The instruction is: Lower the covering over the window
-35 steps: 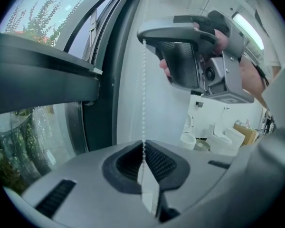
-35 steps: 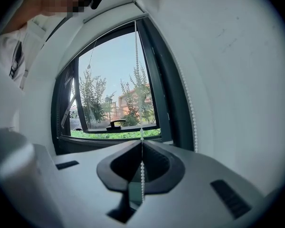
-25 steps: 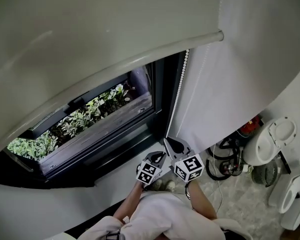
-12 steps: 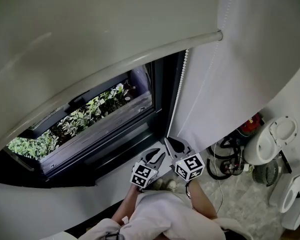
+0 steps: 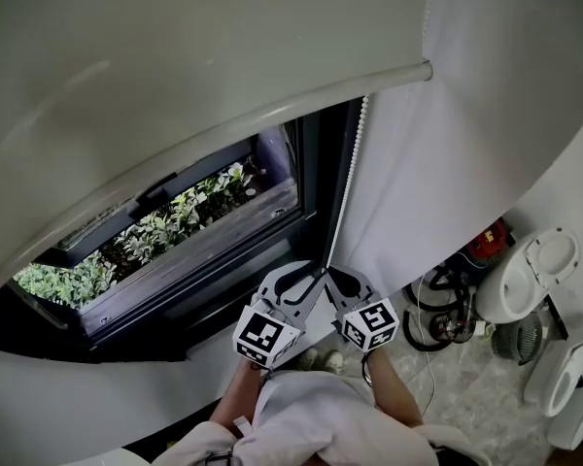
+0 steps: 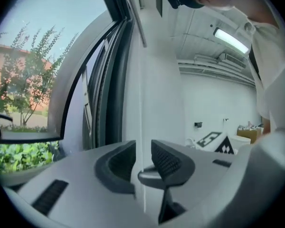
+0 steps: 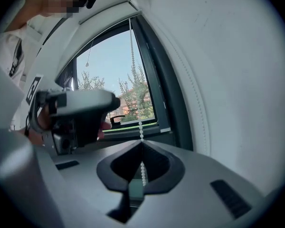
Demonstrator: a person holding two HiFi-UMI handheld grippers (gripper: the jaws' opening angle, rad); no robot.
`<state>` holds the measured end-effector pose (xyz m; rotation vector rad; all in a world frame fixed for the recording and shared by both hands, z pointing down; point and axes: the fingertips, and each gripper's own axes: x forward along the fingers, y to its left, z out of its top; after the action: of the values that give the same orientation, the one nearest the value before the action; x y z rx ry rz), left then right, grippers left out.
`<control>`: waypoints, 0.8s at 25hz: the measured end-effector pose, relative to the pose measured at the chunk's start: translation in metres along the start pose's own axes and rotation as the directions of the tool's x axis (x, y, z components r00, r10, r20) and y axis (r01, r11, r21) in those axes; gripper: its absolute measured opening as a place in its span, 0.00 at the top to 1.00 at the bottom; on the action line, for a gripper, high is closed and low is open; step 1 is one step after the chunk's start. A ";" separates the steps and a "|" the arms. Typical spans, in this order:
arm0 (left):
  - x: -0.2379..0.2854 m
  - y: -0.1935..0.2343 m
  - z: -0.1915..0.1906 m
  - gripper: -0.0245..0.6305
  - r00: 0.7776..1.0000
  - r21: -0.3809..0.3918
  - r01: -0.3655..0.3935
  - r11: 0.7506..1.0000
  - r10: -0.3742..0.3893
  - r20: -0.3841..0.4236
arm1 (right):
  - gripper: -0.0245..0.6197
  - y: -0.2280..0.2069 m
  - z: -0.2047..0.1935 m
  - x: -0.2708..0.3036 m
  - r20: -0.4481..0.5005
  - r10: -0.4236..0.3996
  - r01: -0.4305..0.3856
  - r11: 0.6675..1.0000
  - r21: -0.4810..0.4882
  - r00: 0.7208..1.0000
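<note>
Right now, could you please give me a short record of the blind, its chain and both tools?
covering: roller blind, partly lowered; the lower part of the window is uncovered
control: bead chain hangs along the window's right side
left: left tool, jaws have just been opening and stand apart; a thin pale line, probably the chain, runs between them unclamped
right: right tool, shut on the bead chain
status: blind not yet fully down

Blind [image 5: 175, 76] part-lowered over window [image 5: 199, 216], bead chain [image 5: 358, 134] beside frame, your left gripper [image 5: 306, 282] and right gripper [image 5: 336, 280] at its foot.
</note>
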<state>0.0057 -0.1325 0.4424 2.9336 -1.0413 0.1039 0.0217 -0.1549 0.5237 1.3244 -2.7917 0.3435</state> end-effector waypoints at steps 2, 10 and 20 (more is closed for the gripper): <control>0.004 0.000 0.025 0.80 0.999 0.031 0.009 0.999 -0.010 0.036 | 0.97 0.001 -0.001 -0.001 -0.002 0.001 -0.001 1.000 0.001 1.000; 0.029 0.006 0.096 0.80 0.993 0.114 0.010 0.993 -0.024 0.117 | 0.97 0.005 -0.001 -0.001 -0.005 0.008 -0.008 1.000 -0.002 1.000; 0.039 0.005 0.117 0.93 0.987 0.157 -0.019 0.987 -0.006 0.161 | 0.97 0.007 0.000 -0.001 -0.015 0.013 -0.013 1.000 -0.010 1.000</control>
<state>0.0396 -0.1663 0.3288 3.1267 -1.1116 -0.0541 0.0167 -0.1502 0.5224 1.2967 -2.7880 0.3383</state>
